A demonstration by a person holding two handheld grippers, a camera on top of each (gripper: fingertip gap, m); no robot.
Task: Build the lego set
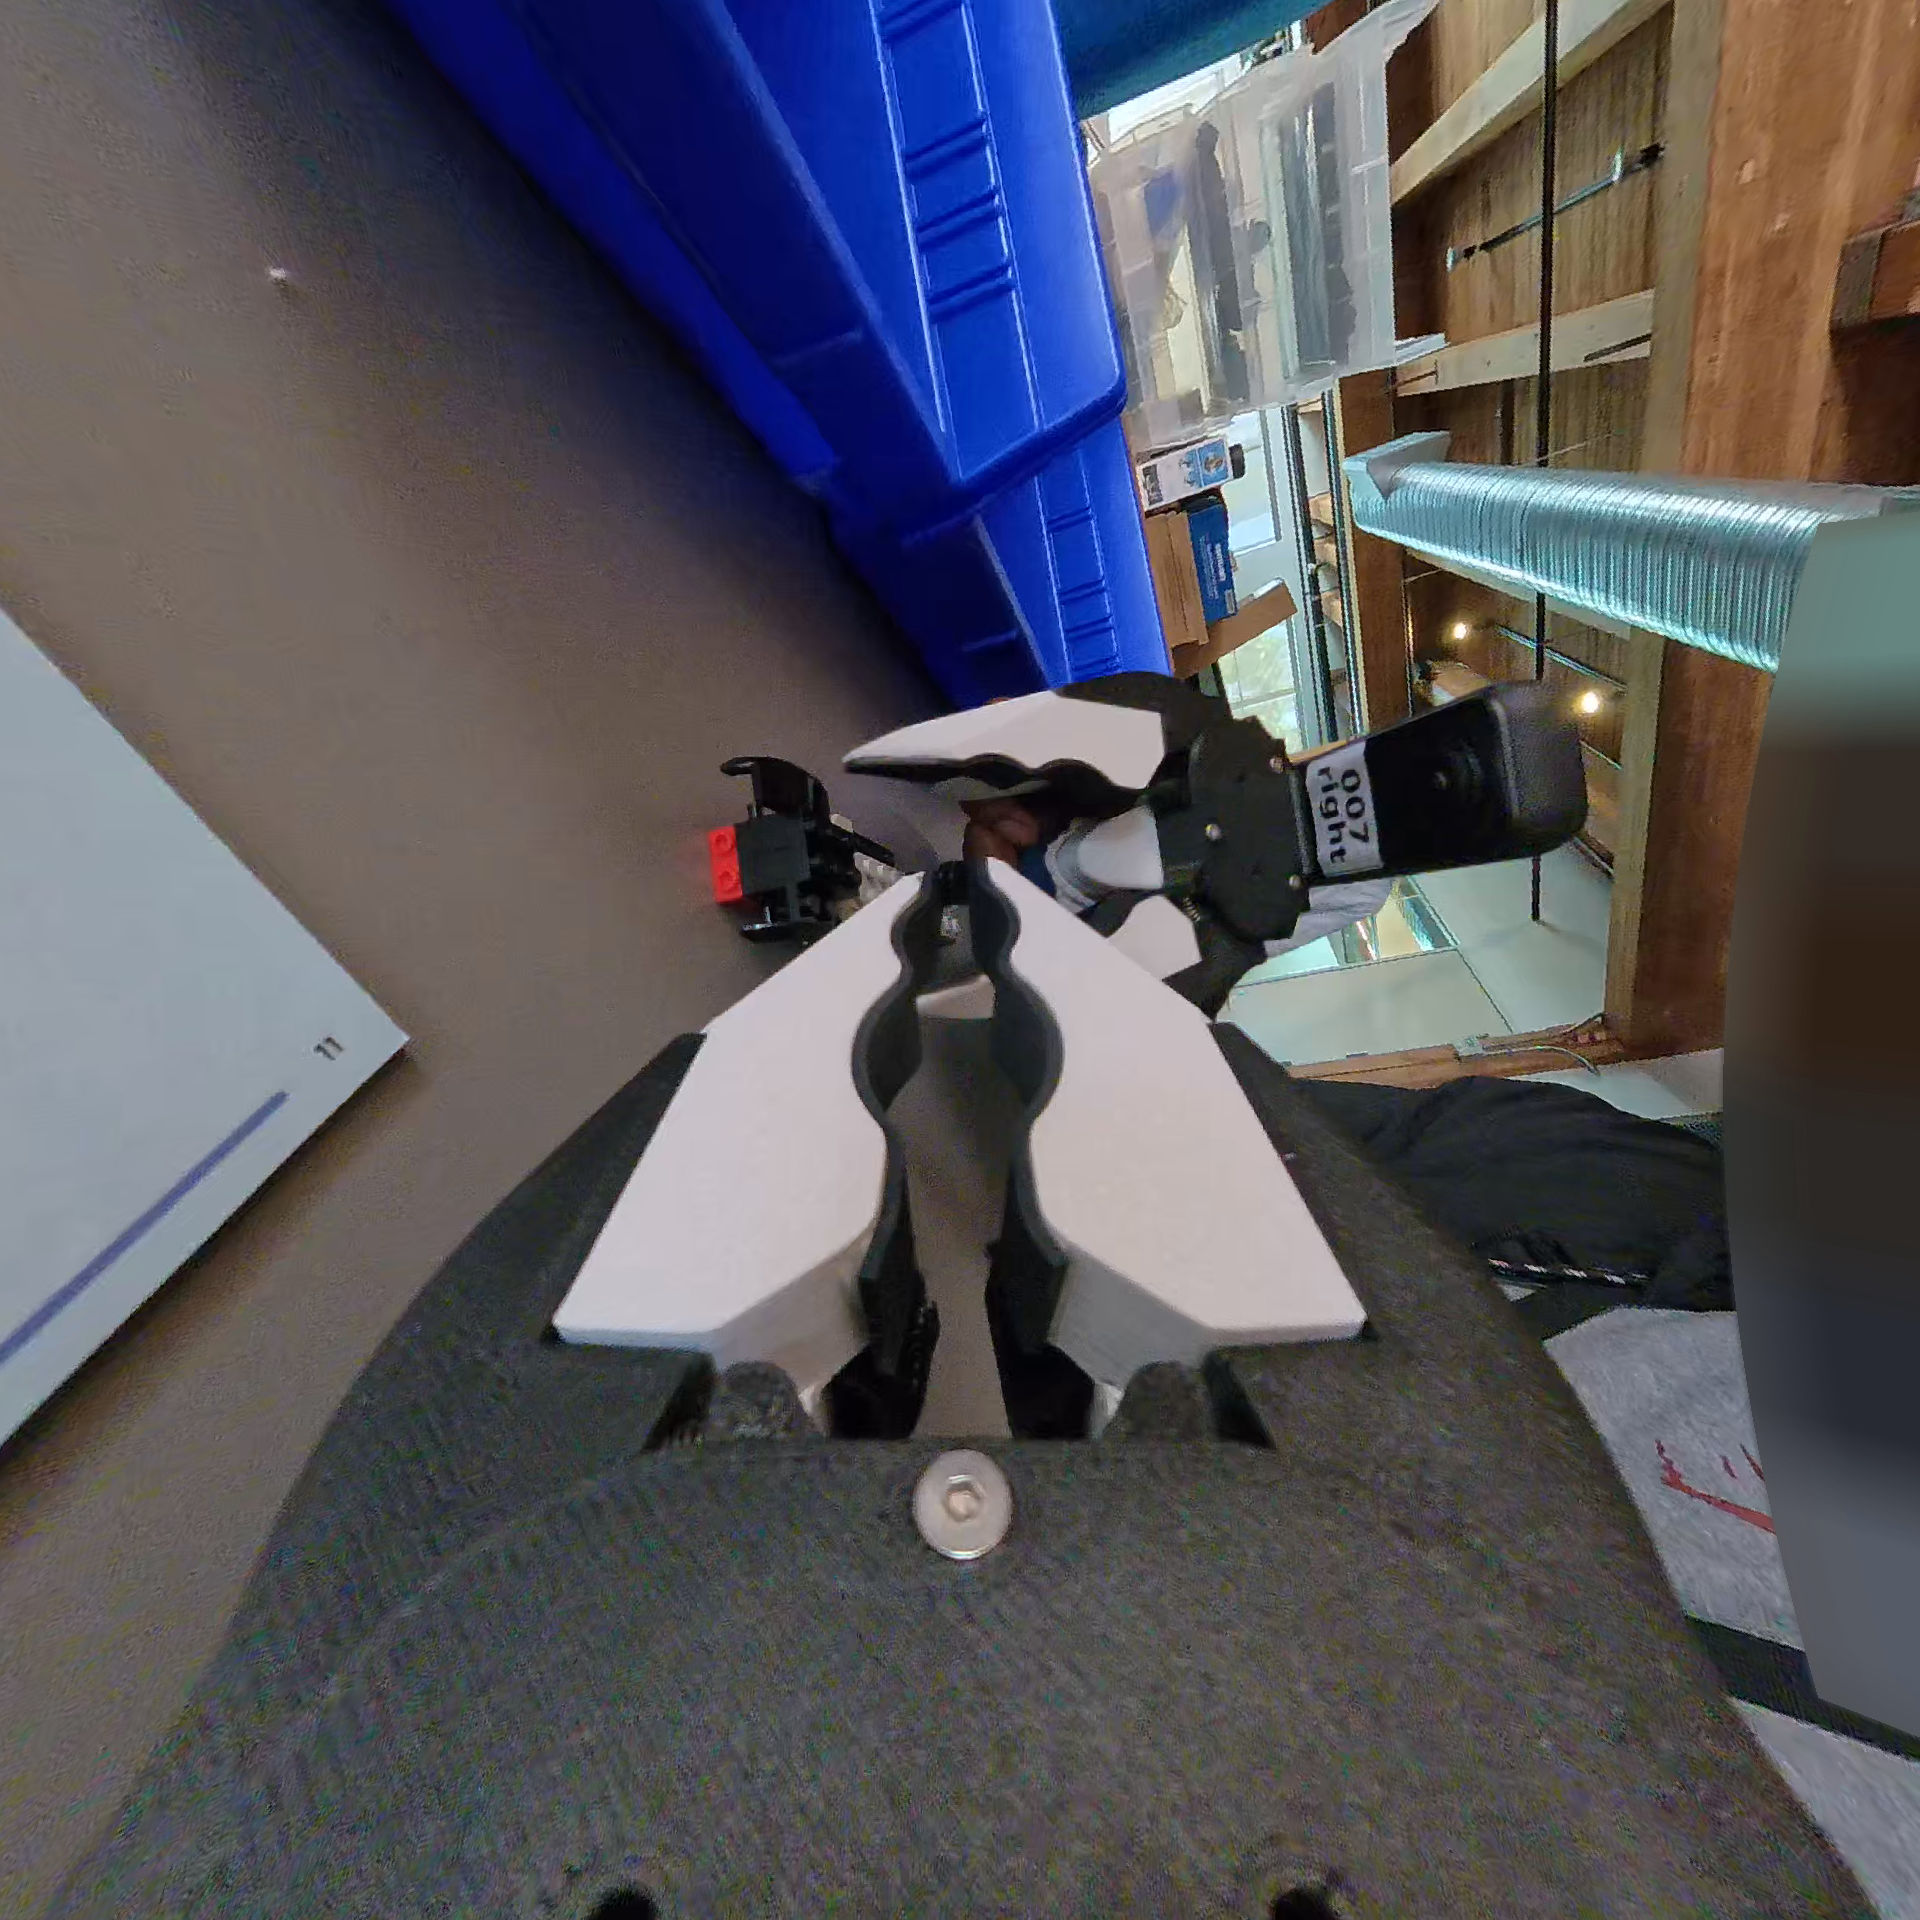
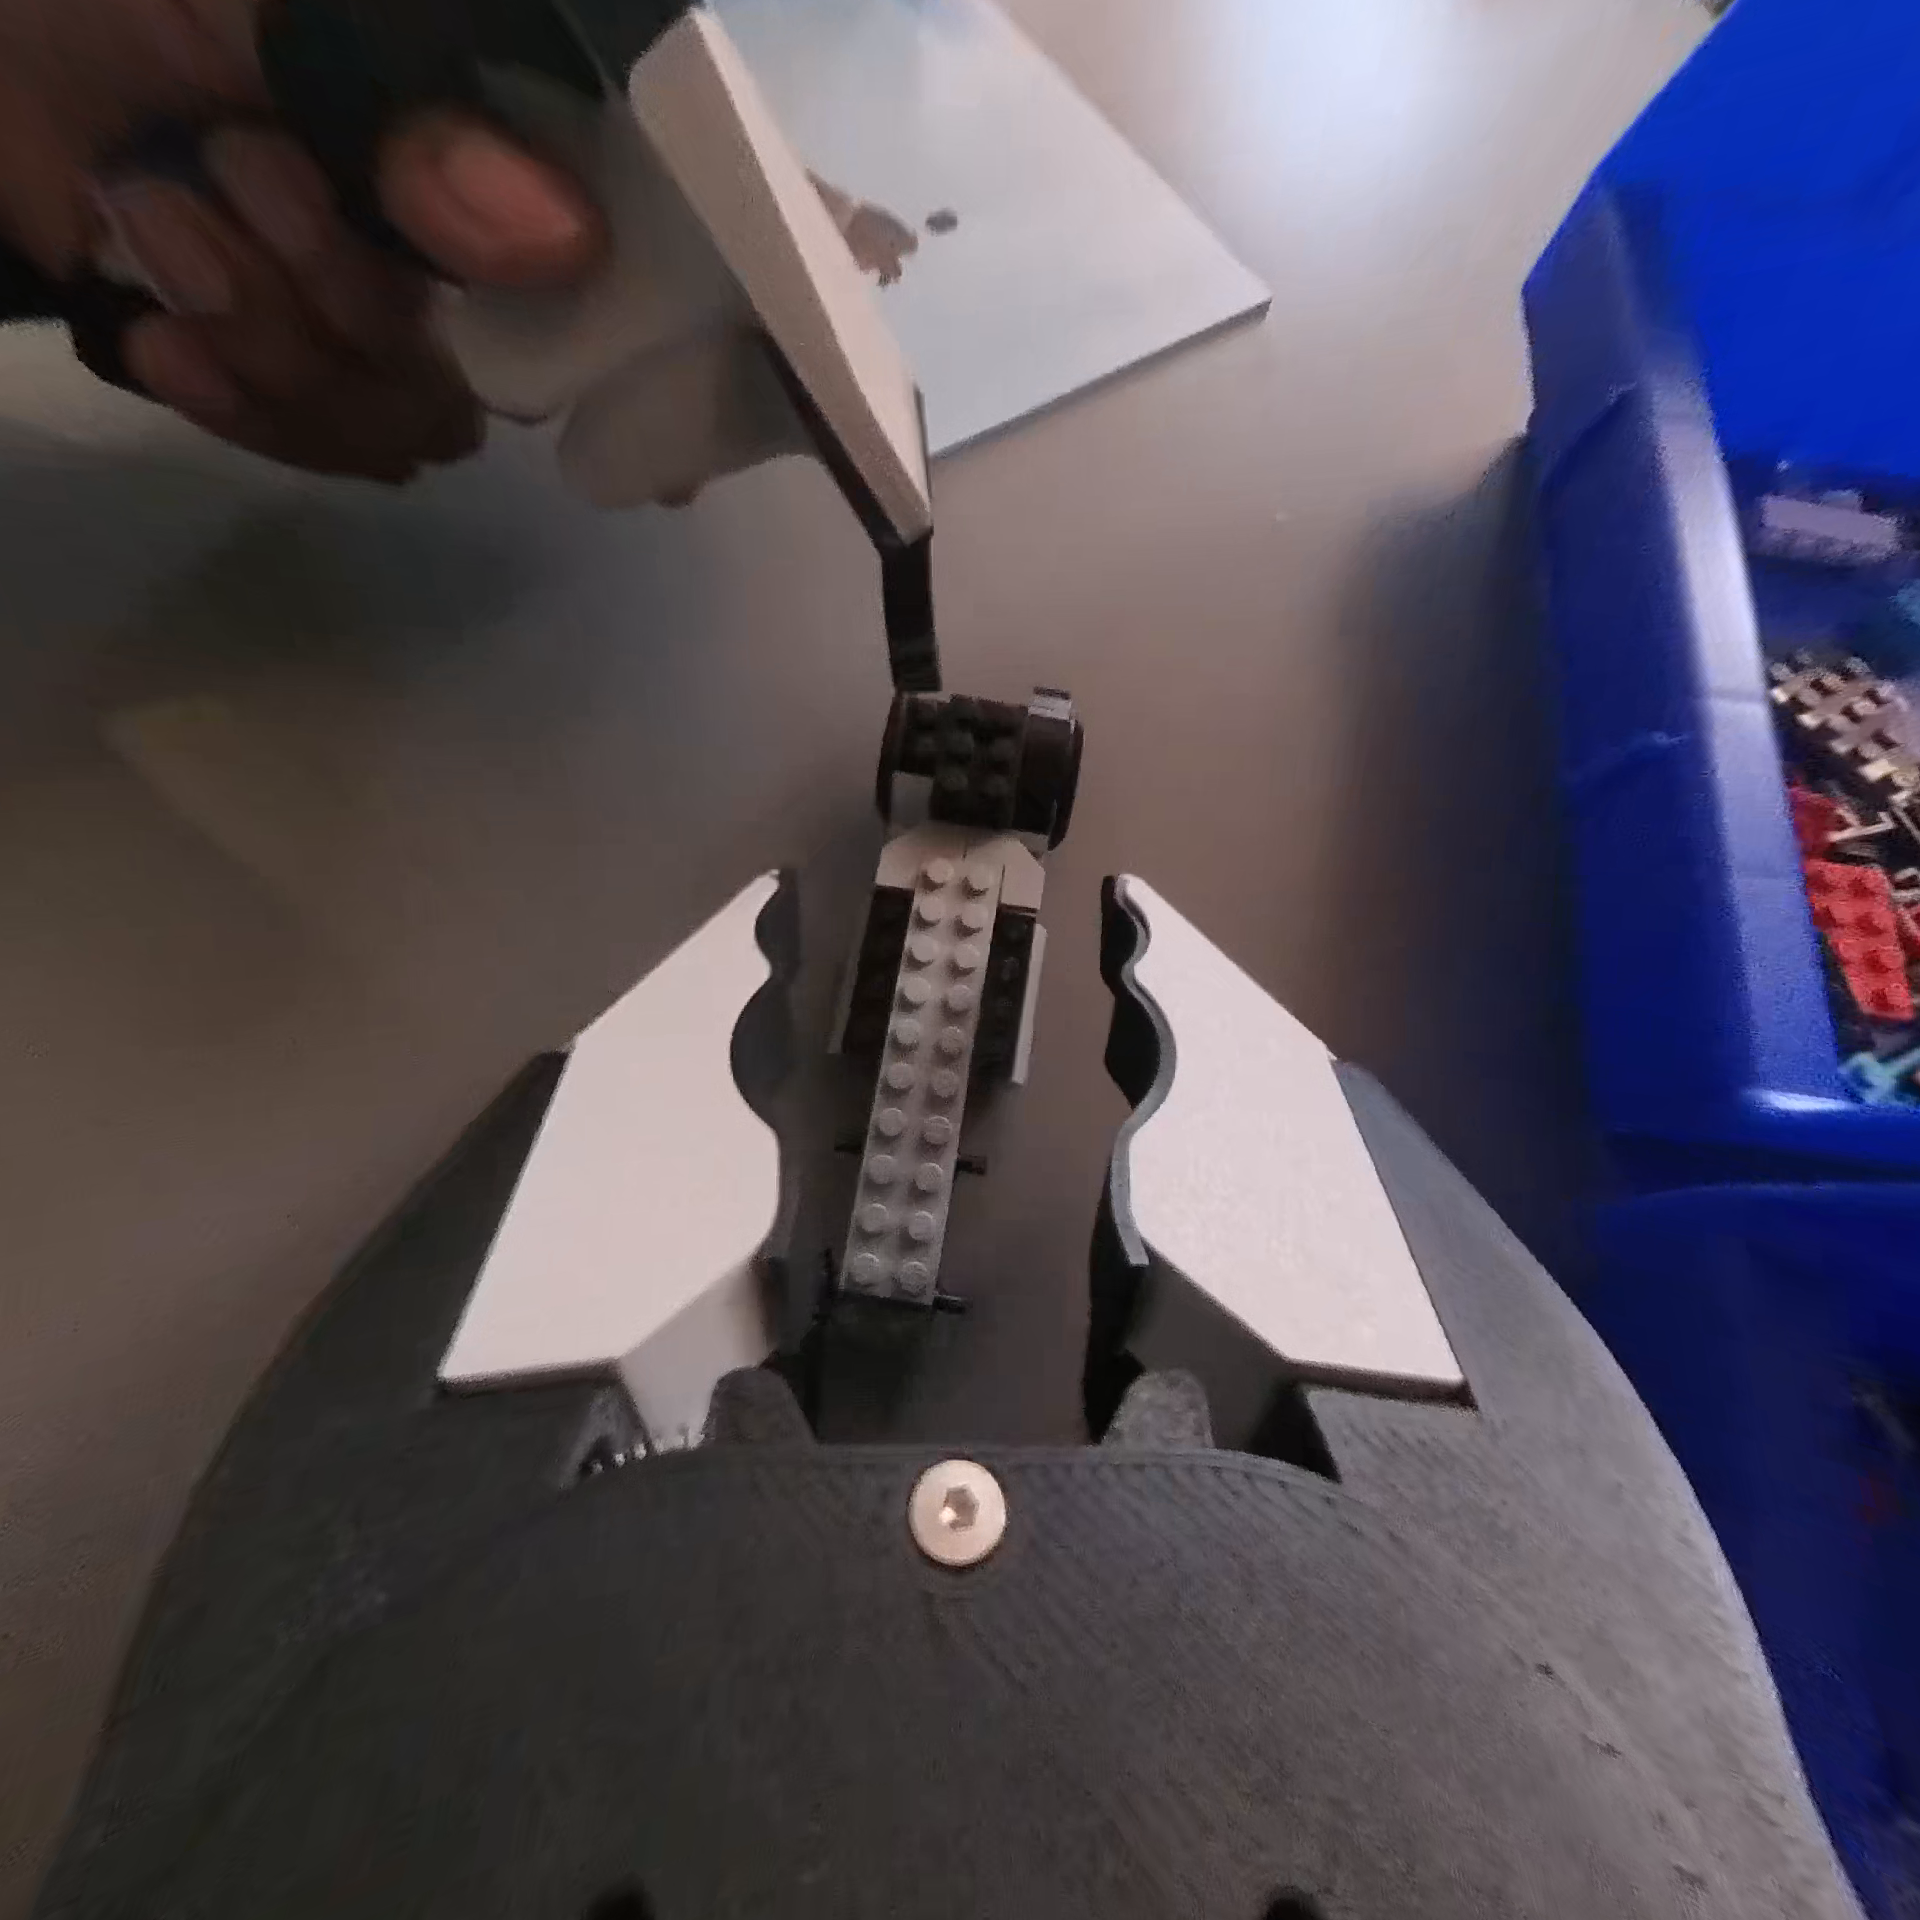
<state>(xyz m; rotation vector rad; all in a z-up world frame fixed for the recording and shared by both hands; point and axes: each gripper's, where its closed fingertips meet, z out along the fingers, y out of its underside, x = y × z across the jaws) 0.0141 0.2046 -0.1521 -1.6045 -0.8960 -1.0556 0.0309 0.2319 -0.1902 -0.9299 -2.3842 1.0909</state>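
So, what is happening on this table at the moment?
A person is building a lego model with two handheld grippers. The right gripper is open, its fingers on either side of the long grey and black model on the table. The left gripper is shut or nearly so, its tip at the model's black end. A blue bin of loose bricks and an instruction page sit nearby.
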